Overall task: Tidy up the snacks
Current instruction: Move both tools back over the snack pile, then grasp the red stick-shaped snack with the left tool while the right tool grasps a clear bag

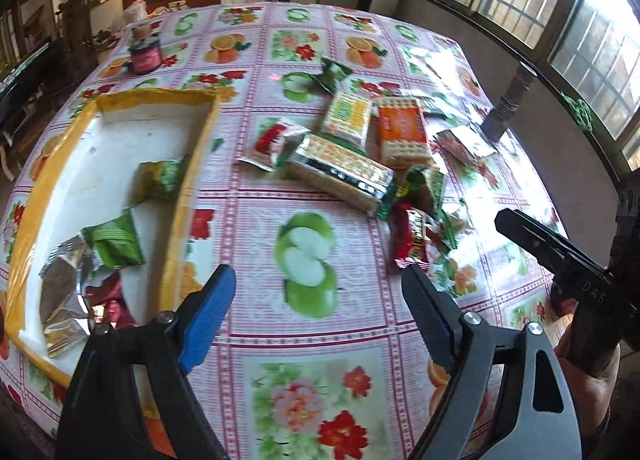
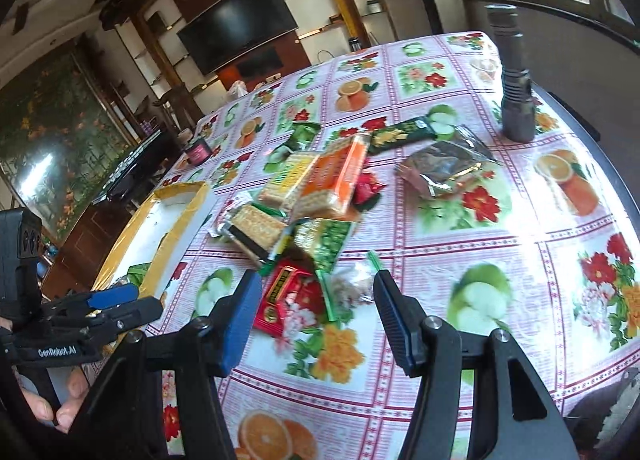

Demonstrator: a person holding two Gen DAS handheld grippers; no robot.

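Both tongs, left and right, hang open and empty over the bench. Ahead, overlapping snack packets partly hide each other. A yellow-edged tray, cut off at the left, holds more blurred packets.

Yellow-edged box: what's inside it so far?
The yellow-edged box holds two green packets, silver foil packets and a dark red one. Its near corner is hidden behind the left hand-held gripper.

The tray's near corner hides behind the left gripper.
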